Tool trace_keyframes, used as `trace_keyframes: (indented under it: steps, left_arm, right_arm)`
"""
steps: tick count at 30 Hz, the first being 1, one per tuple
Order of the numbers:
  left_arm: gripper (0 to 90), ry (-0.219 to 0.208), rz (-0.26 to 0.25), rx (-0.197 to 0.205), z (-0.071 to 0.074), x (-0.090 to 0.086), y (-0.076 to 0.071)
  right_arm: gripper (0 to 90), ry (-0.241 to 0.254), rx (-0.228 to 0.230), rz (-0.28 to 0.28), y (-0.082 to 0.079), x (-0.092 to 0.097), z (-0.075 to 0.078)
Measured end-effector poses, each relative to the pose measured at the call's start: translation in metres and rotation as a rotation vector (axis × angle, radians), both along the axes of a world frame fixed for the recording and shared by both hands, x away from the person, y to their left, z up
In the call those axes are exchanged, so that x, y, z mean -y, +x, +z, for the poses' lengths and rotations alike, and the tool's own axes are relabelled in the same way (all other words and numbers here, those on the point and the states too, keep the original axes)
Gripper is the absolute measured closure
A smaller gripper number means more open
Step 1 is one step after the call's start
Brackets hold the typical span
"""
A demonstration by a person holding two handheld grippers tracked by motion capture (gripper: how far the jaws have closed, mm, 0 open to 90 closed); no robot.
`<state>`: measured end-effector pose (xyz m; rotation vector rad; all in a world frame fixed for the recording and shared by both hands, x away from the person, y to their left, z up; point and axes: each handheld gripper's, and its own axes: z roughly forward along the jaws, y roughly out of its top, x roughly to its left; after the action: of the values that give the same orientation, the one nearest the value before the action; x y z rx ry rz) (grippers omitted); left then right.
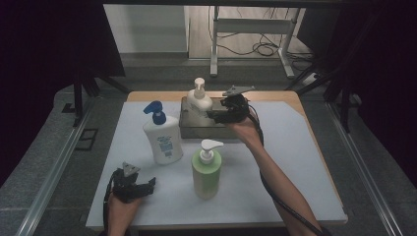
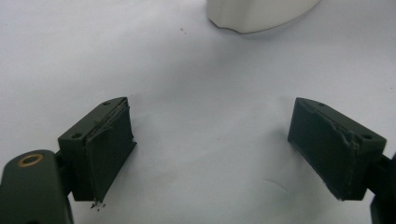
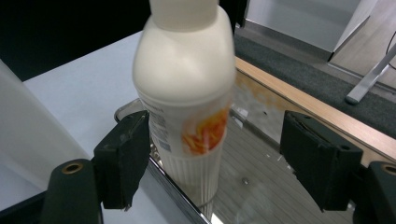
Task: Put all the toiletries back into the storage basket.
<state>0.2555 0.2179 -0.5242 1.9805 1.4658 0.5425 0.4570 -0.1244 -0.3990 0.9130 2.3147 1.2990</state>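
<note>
Standing upright in the clear tray [image 1: 189, 129], the cream pump bottle [image 1: 199, 100] sits between the right gripper [image 1: 212, 114]'s spread jaws, one pad beside it, the other apart. Nearer than the tray stand a blue-capped bottle [image 1: 162, 135] and a green bottle [image 1: 206, 169]. The left gripper [image 1: 147, 184] rests wide, empty.

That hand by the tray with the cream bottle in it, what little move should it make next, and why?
Probably draw the right tongs back, clear of the cream bottle. The bottle already stands in the clear tray, and the jaws are apart, with a clear gap on one side. The blue-topped bottle and green bottle wait on the table.
</note>
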Motion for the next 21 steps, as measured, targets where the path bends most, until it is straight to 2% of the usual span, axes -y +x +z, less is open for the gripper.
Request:
trace_keyframes:
  steps: [5,8,12,17,21]
  left_arm:
    - [13.5,0.0,0.0,0.0,0.0,0.0,0.0]
    - [13.5,0.001,0.0,0.0,0.0,0.0,0.0]
    - [13.5,0.001,0.0,-0.001,0.0,0.0,0.0]
    - [13.5,0.003,-0.001,-0.001,0.0,0.0,0.0]
    - [13.5,0.003,0.0,-0.001,0.0,0.0,0.0]
  right_arm:
    - [27.7,-0.01,-0.036,-0.028,0.004,0.016,-0.004]
    - [33.4,-0.013,-0.066,-0.05,0.009,0.021,-0.011]
    - [45.0,-0.01,-0.102,-0.069,0.014,0.02,-0.02]
    - [57.2,-0.044,-0.141,-0.091,0.02,0.012,-0.032]
    - [71.7,-0.054,-0.174,-0.089,0.025,0.007,-0.042]
